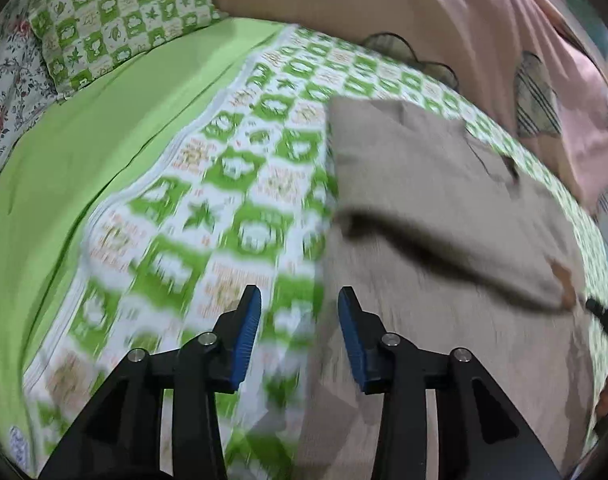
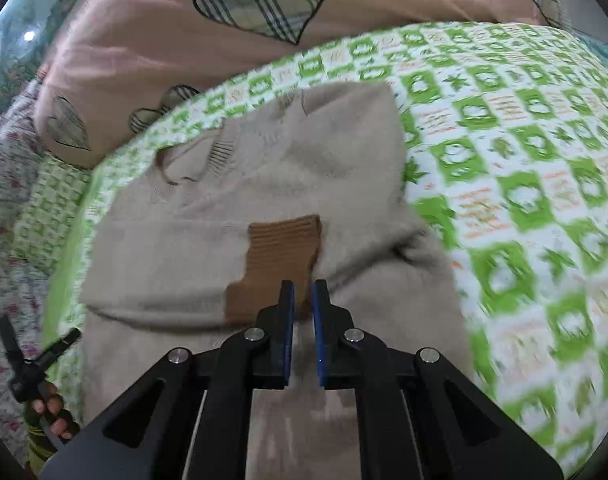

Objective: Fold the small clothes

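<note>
Sweater (image 2: 288,184), soft, light beige knit, lies partly folded on the checked bedspread (image 2: 524,184). Right gripper (image 2: 303,300) is nearly closed by the brown cuff (image 2: 282,248), grasp unclear. Left gripper (image 1: 300,308) hangs wide open, empty. Best pinched at hem or cuff.

A bed (image 1: 84,168) with a plain green sheet, a green-and-white checked quilt (image 1: 240,184), a matching pillow (image 1: 116,20), and a pink heart-patterned blanket (image 2: 152,40).
</note>
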A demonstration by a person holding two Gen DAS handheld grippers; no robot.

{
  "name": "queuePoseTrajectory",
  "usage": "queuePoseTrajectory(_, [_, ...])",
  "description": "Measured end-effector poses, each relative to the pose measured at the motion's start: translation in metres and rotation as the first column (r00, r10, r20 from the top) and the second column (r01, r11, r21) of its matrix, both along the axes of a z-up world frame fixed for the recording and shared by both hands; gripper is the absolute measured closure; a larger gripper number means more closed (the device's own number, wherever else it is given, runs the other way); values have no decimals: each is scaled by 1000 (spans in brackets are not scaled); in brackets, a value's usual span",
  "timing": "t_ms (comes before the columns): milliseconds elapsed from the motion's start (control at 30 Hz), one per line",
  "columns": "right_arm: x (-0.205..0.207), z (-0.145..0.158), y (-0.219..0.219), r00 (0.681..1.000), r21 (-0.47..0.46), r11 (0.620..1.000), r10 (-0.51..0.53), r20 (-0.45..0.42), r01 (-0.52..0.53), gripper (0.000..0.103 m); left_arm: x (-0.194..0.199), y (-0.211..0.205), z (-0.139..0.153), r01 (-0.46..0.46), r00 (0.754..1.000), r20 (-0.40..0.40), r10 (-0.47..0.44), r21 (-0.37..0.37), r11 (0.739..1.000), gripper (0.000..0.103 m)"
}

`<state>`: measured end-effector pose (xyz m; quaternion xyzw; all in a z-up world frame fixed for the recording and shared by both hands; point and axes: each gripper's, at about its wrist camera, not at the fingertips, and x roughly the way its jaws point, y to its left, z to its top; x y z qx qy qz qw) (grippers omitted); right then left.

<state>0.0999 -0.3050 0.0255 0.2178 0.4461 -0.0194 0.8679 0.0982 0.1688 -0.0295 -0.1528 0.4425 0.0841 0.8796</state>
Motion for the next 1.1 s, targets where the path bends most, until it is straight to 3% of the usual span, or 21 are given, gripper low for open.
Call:
queuePoseTrajectory(33, [-8,6,1,1000,2,1000,1,7,-1,83,-12,-2,3,13,1000,-4,-13,7,1000,56])
queuePoseTrajectory(100, [-32,18,-1,1000,-10,1000,2,30,-1,54,-39,-4,8,21,1000,-9,-21,3,1000,49])
queuePoseTrajectory(233, [-68,28,1,999,-18,1000,12,52,-11,53,-91,-8,11,23,999,-42,-25,-50,998,38])
queuePoseTrajectory(300, [-85,28,2,999,-16,1000,12,47,-11,53,-111,-16,9,37,995,-84,-47,-119,992,38])
queuePoseTrajectory(433, [-117,26,9,999,0,1000,27,44,-27,53,-142,-40,-3,79,976,-175,-129,-264,961,37])
queuePoseTrajectory(533, [-140,25,16,998,24,999,39,49,-40,53,-150,-57,-18,81,953,-252,-168,-323,943,33])
queuePoseTrajectory(600, [-151,23,18,998,24,999,42,45,-43,53,-147,-64,-28,49,945,-292,-148,-320,946,33])
queuePoseTrajectory(667, [-157,21,20,998,26,998,49,37,-50,53,-145,-74,-26,68,944,-296,-148,-264,962,32])
queuePoseTrajectory(700, [-160,22,21,998,25,998,52,38,-53,53,-144,-80,-24,90,942,-296,-156,-225,970,35])
queuePoseTrajectory(800, [-175,28,22,997,29,998,57,57,-59,53,-155,-88,-21,159,943,-272,-191,-135,978,62])
queuePoseTrajectory(867, [-187,29,19,996,28,998,61,61,-62,53,-164,-83,-23,188,943,-247,-221,-152,970,73])
queuePoseTrajectory(1067, [-218,15,9,996,69,994,85,19,-86,51,-199,-56,-28,265,932,-169,-320,-282,922,73])
queuePoseTrajectory(1100, [-224,10,6,995,93,991,95,6,-95,51,-202,-54,-30,270,928,-163,-334,-321,908,68])
